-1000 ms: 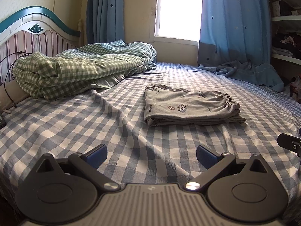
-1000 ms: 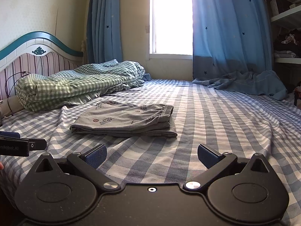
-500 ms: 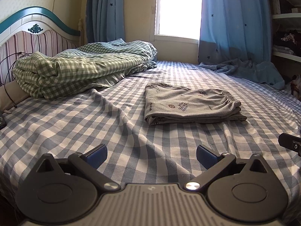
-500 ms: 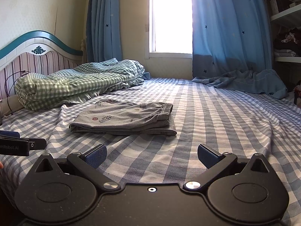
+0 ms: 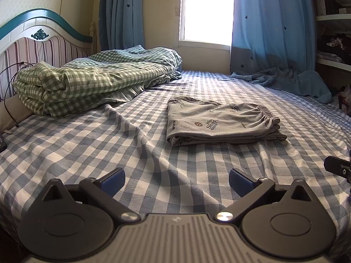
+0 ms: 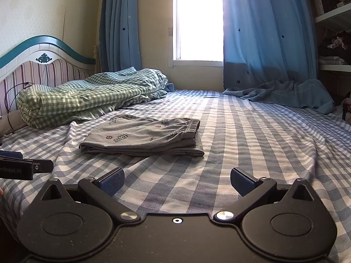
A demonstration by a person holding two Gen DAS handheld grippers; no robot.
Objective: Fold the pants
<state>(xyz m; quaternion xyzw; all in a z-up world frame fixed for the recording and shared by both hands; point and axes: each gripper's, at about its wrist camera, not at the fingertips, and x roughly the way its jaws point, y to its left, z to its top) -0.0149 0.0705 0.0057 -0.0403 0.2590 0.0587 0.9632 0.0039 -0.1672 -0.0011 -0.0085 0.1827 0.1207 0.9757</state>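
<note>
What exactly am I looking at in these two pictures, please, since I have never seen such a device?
Each picture comes from a camera mounted on a hand-held tool, looking forward along its two blue-padded fingers. The left tongs and the right tongs both stand open and hold nothing. Ahead of them, on the blue checked bed, lie grey pants, folded into a neat stack. A bundled green checked quilt sits by the headboard. Neither tool touches the pants.

We see soft matt grey cloth pants on a woven checked bedsheet (coarse weave); matt black plastic left gripper.
</note>
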